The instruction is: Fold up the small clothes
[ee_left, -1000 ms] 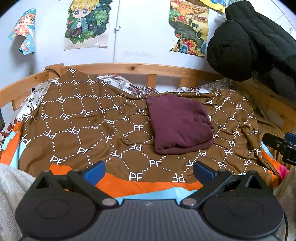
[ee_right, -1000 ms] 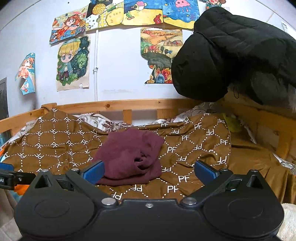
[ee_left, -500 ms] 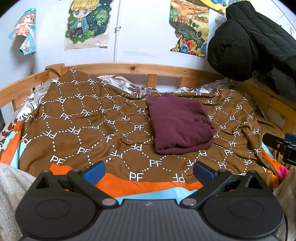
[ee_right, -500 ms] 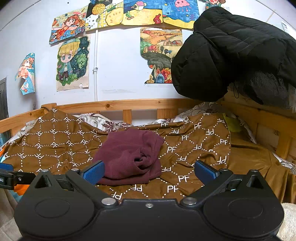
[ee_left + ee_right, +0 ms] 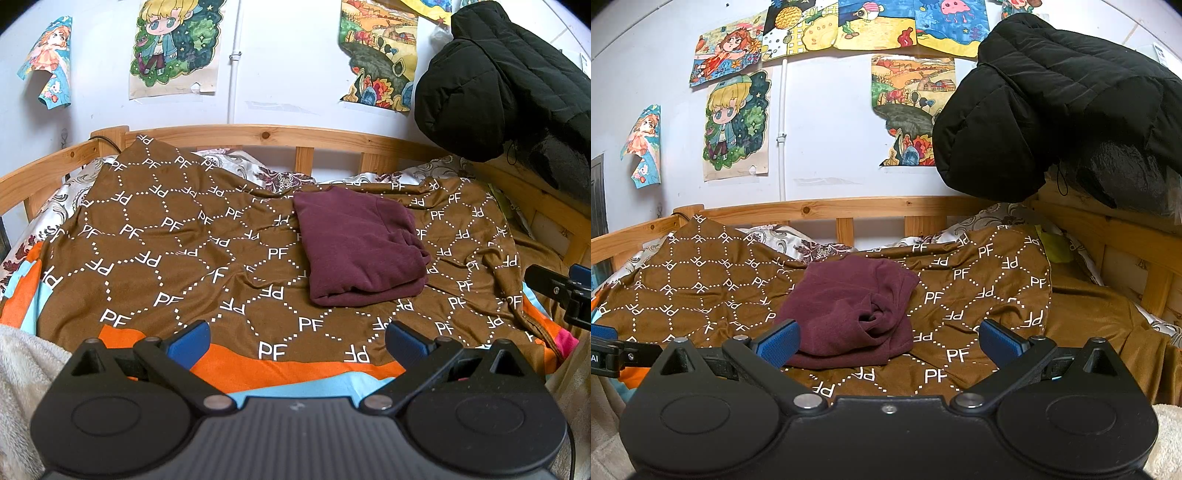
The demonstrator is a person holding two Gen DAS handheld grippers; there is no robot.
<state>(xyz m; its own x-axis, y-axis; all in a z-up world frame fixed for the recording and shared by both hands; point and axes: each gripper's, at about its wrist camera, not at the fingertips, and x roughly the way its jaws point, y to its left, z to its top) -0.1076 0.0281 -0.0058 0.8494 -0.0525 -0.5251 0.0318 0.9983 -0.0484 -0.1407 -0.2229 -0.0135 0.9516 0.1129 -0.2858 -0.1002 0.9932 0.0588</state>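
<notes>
Garment: maroon top [image 5: 360, 249], already folded into a compact rectangle, lying on the brown PF-print blanket [image 5: 177, 236] a bit right of the bed's middle. In right wrist view [image 5: 849, 310] the near-right end shows a bunched, tucked-in bit, prob. a sleeve or hem, so that end is lumpier than the rest.

Left gripper [image 5: 295, 338]: fingers spread wide, nothing between them. I'm holding it back over the near edge of the bed, above the orange/blue border, well apart from the top. Reads to me as a stand-off pose, not a reach.

Right gripper [image 5: 888, 338]: also wide apart and empty. Sits low and nearer the top; its left pad [image 5: 777, 341] overlaps the garment's near edge in view, but I can't tell if it touches.

Why placed so: flat blanket gives me a work surface; top left mid-bed so both grippers reach it from my side.

Task stage: my guess is folding of this piece is done or nearly so; only the lumpy end might want a tidy.

Risk: soft knit, the fold could slump open if I nudge that end.

Surroundings: wooden bed rail [image 5: 280, 136] behind, black puffer jacket [image 5: 1071, 110] hung at right, drawings [image 5: 737, 125] on the wall; none in my way.
</notes>
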